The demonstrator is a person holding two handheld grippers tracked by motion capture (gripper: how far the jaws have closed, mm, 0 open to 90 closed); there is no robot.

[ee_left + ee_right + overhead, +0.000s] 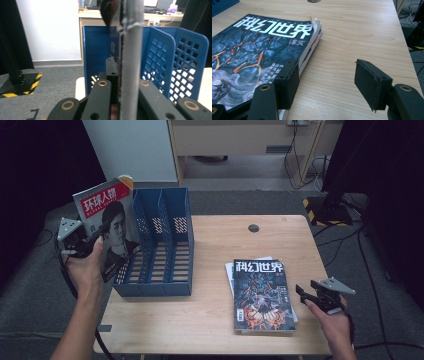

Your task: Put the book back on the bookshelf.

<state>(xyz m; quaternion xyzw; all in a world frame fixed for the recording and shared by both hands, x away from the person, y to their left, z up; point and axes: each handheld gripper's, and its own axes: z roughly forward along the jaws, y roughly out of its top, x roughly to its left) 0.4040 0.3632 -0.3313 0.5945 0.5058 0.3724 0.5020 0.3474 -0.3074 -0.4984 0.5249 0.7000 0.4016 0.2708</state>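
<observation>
Near right, the right gripper (301, 294) hangs wide open and empty beside a stack of magazines (263, 295) on the wooden table (210, 315). Farther left, the left gripper (90, 245) clamps a red-titled magazine (107, 227) upright, just left of the blue file rack (160, 245).

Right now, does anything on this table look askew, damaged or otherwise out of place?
Only slightly: the magazine stack at the table's right is uneven, with a white one jutting out under the top cover, whose corner curls up. The blue file rack stands square.
</observation>
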